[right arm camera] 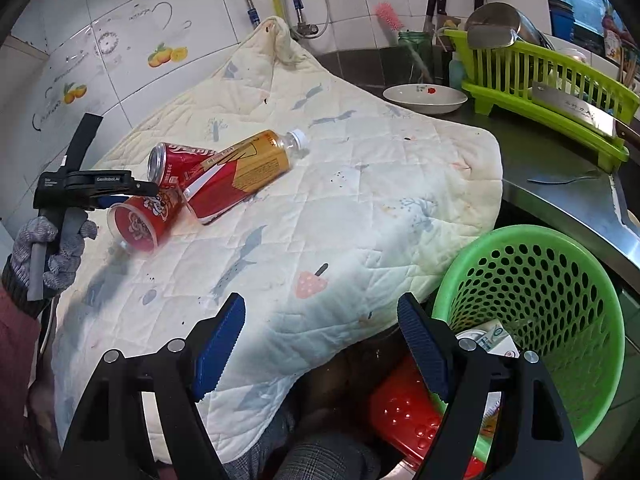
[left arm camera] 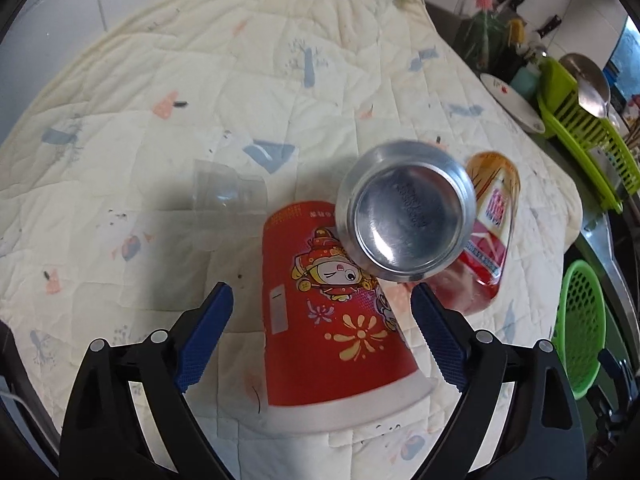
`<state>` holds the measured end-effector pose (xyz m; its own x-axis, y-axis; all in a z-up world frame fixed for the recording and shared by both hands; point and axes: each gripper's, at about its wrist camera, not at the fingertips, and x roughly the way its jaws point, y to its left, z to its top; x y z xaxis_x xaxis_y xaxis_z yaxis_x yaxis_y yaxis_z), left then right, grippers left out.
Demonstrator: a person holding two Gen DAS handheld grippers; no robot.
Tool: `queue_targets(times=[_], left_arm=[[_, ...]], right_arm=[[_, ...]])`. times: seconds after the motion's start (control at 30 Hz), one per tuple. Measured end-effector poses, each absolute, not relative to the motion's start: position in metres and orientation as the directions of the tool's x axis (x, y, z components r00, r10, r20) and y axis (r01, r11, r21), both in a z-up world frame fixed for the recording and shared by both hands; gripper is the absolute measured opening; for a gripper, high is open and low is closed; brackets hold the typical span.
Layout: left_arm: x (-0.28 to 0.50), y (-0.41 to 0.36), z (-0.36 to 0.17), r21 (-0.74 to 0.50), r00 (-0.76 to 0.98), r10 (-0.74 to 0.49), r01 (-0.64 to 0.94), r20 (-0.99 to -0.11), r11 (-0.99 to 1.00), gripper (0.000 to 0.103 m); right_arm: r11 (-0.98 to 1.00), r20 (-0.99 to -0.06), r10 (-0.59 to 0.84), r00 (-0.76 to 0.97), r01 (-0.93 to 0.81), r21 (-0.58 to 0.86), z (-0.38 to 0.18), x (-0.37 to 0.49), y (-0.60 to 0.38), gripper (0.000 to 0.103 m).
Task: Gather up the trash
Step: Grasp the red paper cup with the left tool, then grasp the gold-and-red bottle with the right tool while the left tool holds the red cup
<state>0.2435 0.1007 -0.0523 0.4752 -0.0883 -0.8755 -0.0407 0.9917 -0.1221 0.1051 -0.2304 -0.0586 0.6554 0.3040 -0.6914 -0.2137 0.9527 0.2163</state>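
Red paper cup (left arm camera: 332,320) between the wide-open, empty left gripper (left arm camera: 322,336) fingers; right gripper (right arm camera: 320,344) open, empty too.

My left gripper (left arm camera: 322,294) points steeply down, blue pads (left arm camera: 206,332) spread wide, gripping nothing. My right gripper (right arm camera: 320,304) tilts down too, jaws apart and empty. A grey knitted glove (right arm camera: 48,256) wraps my left hand round its handle
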Motion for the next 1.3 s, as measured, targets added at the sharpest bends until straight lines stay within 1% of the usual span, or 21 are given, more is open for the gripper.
queue_targets(times=[0.2,0.33,0.37,0.4,0.43,0.8,1.0,1.2,1.3], left_arm=[[0.253,0.103,-0.066,-0.105,0.432,-0.081,-0.033,-0.898,0.994,0.089],[0.253,0.106,-0.069,-0.127,0.435,-0.1,-0.033,-0.895,0.991,0.087],[0.254,0.105,-0.069,-0.134,0.437,-0.108,-0.029,-0.893,0.991,0.084],[0.254,0.105,-0.07,-0.142,0.436,-0.117,-0.024,-0.892,0.99,0.077],[0.253,0.105,-0.07,-0.15,0.434,-0.128,-0.017,-0.892,0.989,0.074],[0.227,0.119,-0.064,-0.179,0.461,-0.137,-0.05,-0.877,0.983,0.07],[0.203,0.132,-0.055,-0.187,0.487,-0.133,-0.064,-0.863,0.98,0.069],[0.179,0.147,-0.045,-0.203,0.517,-0.14,-0.067,-0.844,0.977,0.069],[0.17,0.153,-0.042,-0.211,0.533,-0.142,-0.07,-0.834,0.975,0.069]], right_arm=[[0.951,-0.698,0.308,0.647,-0.22,0.216,-0.062,0.109,-0.227,0.076],[0.951,-0.701,0.309,0.642,-0.225,0.213,-0.062,0.11,-0.224,0.076],[0.95,-0.702,0.31,0.641,-0.227,0.213,-0.063,0.111,-0.223,0.076],[0.95,-0.702,0.311,0.64,-0.228,0.214,-0.063,0.111,-0.223,0.076],[0.95,-0.703,0.313,0.639,-0.229,0.215,-0.063,0.111,-0.222,0.076],[0.947,-0.711,0.32,0.626,-0.241,0.214,-0.059,0.12,-0.211,0.076],[0.935,-0.715,0.352,0.604,-0.264,0.237,-0.05,0.139,-0.194,0.076],[0.908,-0.717,0.42,0.557,-0.252,0.336,-0.045,0.174,-0.17,0.076],[0.882,-0.704,0.467,0.535,-0.224,0.415,-0.045,0.197,-0.159,0.075]])
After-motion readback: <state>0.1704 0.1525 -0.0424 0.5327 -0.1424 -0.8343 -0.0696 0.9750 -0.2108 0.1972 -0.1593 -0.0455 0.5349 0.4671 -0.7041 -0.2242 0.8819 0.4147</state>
